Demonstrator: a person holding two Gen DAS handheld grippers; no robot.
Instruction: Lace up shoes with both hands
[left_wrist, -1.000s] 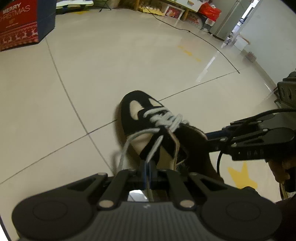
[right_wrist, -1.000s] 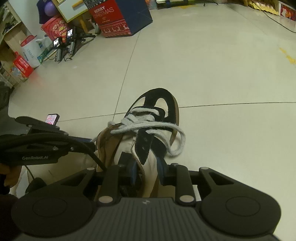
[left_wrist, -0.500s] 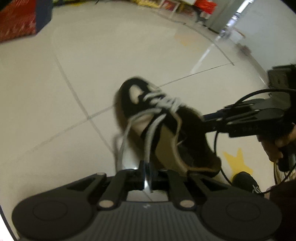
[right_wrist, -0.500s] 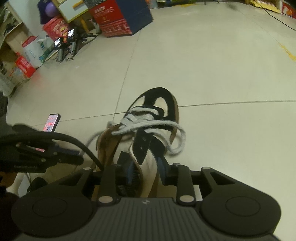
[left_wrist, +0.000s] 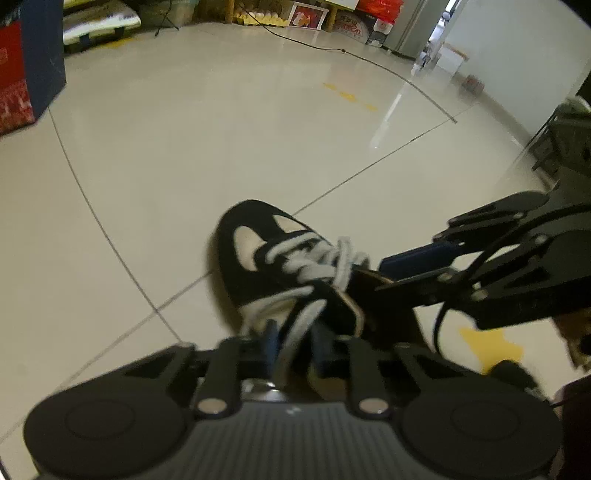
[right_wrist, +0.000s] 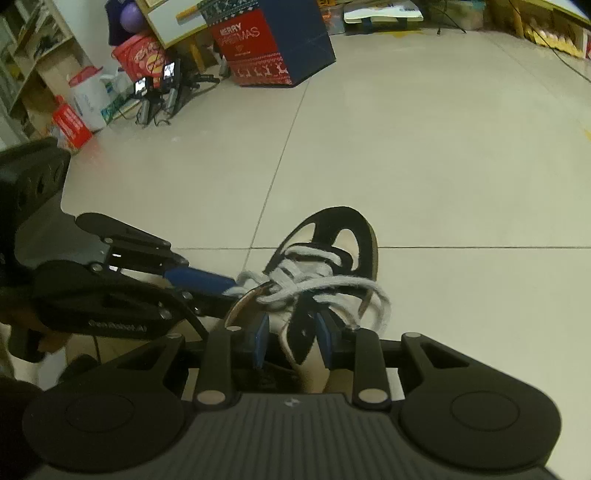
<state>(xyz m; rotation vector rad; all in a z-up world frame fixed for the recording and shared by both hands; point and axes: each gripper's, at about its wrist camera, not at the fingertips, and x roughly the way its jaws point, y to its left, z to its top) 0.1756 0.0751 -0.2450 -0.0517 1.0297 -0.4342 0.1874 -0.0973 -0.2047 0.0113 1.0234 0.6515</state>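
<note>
Pale floor tiles (right_wrist: 443, 166) run back to a cluttered wall with a red-and-blue Christmas box (right_wrist: 269, 48). On them stands the shoe (left_wrist: 280, 266), black and cream, toe pointing away from both cameras, so its long axis runs roughly along both grippers' lines of sight.

From the left wrist view, the left gripper (left_wrist: 291, 343) sits at the shoe's near end with its fingers apart and the free lace end (left_wrist: 299, 325) running straight down between them; the figure says clenched, yet these blurred frames show a gap, so its jaws are closing and no pinch is visible. The right gripper (right_wrist: 291, 339) clasps the black eyelet flap (right_wrist: 301, 332) and steadies the shoe.

The left gripper is nearer the loose lace (the crossed laces (right_wrist: 306, 277) lie just ahead of both). The lace tip, the target eyelet and the heel are hidden behind the gripper bodies.
</note>
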